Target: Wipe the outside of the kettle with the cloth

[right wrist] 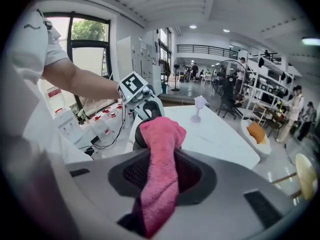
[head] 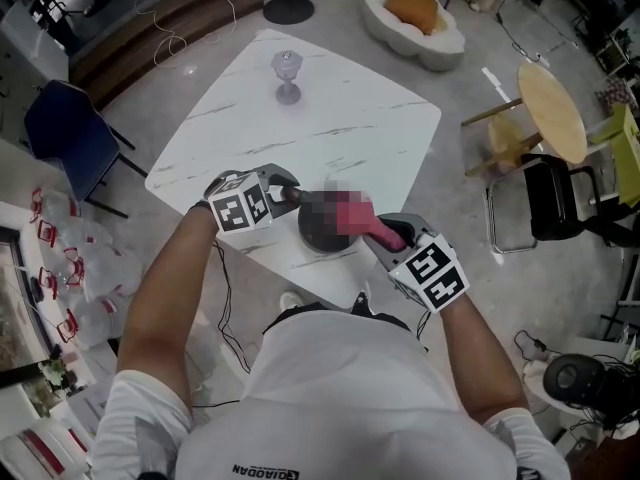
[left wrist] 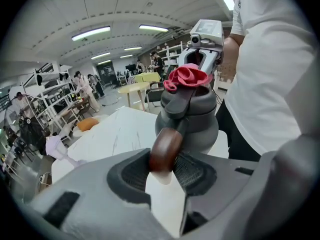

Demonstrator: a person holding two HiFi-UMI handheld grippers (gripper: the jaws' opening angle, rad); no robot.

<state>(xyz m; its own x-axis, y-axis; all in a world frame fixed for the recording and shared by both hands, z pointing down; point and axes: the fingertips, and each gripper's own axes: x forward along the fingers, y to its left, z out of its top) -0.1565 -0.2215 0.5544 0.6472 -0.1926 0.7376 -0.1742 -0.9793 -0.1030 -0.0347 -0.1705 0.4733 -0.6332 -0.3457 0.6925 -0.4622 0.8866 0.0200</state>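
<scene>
Head view: the dark kettle [head: 322,234] stands near the front edge of the white marble tabletop [head: 340,128], with a stemmed glass [head: 287,72] well apart at the far side. Left gripper view: the left hand-held gripper [left wrist: 162,171] is clamped on the kettle's brown handle [left wrist: 165,151]. Right gripper view: the right hand-held gripper [right wrist: 162,176] is clamped on the pink cloth [right wrist: 160,134], whose bunched end lies against the kettle's top.

Bright ceiling light, fisheye-warped edges
</scene>
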